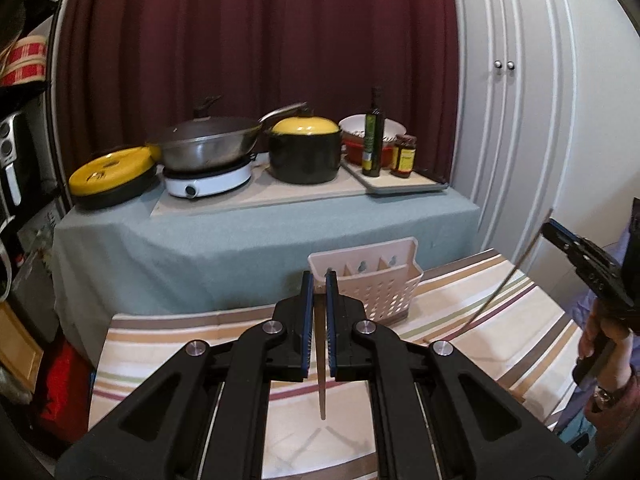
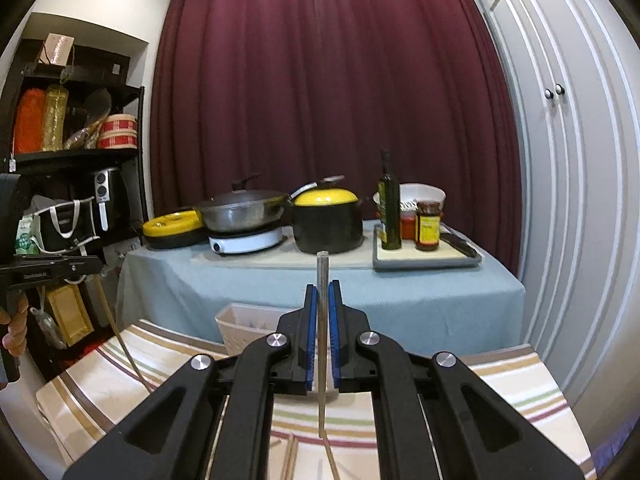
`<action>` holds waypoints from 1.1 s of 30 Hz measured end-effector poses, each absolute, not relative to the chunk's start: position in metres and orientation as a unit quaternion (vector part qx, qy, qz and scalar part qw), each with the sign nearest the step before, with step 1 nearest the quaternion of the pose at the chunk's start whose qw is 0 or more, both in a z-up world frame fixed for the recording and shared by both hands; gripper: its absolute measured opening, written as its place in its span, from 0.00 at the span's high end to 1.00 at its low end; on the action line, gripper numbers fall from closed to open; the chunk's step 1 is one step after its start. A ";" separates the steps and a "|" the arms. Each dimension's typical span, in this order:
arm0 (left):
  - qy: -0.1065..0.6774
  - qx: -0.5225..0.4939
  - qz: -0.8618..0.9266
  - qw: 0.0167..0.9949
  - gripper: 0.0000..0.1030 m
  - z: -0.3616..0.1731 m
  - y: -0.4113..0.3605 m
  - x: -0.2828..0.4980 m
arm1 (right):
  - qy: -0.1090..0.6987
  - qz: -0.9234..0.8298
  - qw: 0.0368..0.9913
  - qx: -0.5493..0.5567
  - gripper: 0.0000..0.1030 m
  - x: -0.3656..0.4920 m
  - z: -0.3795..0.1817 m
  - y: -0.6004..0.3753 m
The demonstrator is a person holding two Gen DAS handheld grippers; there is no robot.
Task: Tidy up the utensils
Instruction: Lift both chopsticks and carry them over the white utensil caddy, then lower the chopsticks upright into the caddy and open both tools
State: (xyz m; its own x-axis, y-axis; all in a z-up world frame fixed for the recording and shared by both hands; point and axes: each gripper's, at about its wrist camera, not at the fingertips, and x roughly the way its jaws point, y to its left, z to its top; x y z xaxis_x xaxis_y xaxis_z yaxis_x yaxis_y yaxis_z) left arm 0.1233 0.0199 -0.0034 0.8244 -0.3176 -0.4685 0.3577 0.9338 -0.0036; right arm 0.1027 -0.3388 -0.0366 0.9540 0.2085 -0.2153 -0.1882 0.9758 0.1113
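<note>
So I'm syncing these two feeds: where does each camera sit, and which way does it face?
Left wrist: on the left gripper, facing the white slotted utensil basket and blue-covered table; it holds a brown chopstick; the right gripper and hand show.
Right wrist: on the right gripper, same direction, clamping a metal chopstick.
Shared: basket, yellow-lidded black pot.

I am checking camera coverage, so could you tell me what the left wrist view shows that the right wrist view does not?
Only the left wrist view shows the dividers inside the pale basket. Only the right wrist view shows the dark shelf with its red-striped boxes, plus loose chopsticks on the striped cloth. Both show the yellow-lidded pot, the oil bottle, and each claw shut on a chopstick.
</note>
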 end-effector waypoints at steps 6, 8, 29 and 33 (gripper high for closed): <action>0.215 0.055 -0.188 0.957 0.94 0.024 0.008 0.130 | 0.088 0.117 0.989 0.037 0.94 0.114 -0.012 -0.330; 0.202 0.056 -0.191 0.959 0.94 0.036 0.004 0.134 | 0.081 0.121 0.989 0.038 0.94 0.119 -0.004 -0.328; 0.138 0.049 -0.200 0.969 0.94 0.076 -0.050 0.217 | 0.068 0.123 0.990 0.033 0.94 0.201 0.015 -0.310; 0.142 0.047 -0.199 0.969 0.94 0.065 -0.050 0.234 | 0.079 0.123 0.989 0.035 0.94 0.216 0.005 -0.309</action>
